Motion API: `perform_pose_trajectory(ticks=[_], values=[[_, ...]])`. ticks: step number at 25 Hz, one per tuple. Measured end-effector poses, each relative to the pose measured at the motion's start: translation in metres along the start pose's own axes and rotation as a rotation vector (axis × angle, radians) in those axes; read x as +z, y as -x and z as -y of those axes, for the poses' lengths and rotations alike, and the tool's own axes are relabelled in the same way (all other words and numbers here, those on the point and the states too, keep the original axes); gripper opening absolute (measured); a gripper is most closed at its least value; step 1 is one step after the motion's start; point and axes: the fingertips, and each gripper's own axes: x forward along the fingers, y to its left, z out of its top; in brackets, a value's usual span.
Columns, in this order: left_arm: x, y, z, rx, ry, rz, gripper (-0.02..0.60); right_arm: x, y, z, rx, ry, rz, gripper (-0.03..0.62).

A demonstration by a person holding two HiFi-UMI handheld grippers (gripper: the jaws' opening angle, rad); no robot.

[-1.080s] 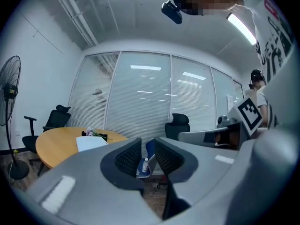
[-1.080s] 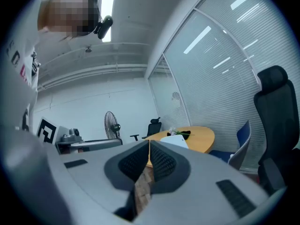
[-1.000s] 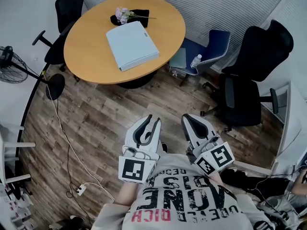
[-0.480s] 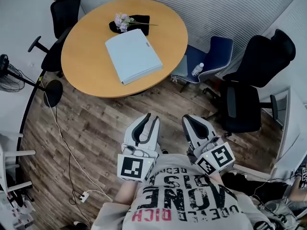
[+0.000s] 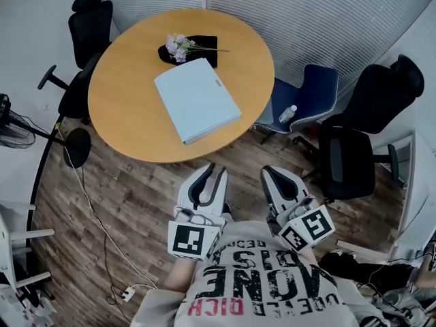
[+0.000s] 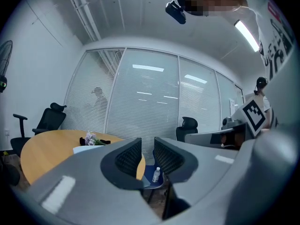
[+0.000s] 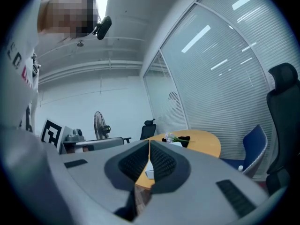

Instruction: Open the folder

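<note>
Closed light-blue folder [image 5: 196,99] lies flat on the round wooden table [image 5: 126,97], mid-tabletop and skewed. Its near corner is close to the near edge, its right corner close to the right edge. 1 small bunch of flowers [image 5: 178,45] lies on a dark item [image 5: 203,46] at the far edge, just beyond the folder's far corner.

Both grippers are held side by side over the wood floor [image 5: 129,189], short of the table's near edge, touching nothing. Left gripper [image 5: 213,172] [image 6: 147,146]: jaws spread, clear gap, nothing between. Right gripper [image 5: 274,174] [image 7: 149,146]: jaws pressed together at the tips, nothing pinched.

A blue chair [image 5: 310,90] stands at the table's right edge with a bottle [image 5: 291,113] on the seat. 1 black chair [image 5: 354,148] is further right and another black chair [image 5: 88,26] at the far left. A fan [image 5: 8,122] is at the left.
</note>
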Motion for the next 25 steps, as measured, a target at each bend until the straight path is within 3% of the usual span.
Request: perform_pose_trajectory(ticks=[16, 25], values=[[-0.001, -0.018, -0.042, 0.025, 0.031, 0.012, 0.095, -0.002, -0.049, 0.017, -0.007, -0.03, -0.01, 0.014], [-0.005, -0.059, -0.059, 0.074, 0.049, 0.0, 0.095, -0.001, -0.084, 0.057, 0.038, -0.041, -0.043, 0.014]])
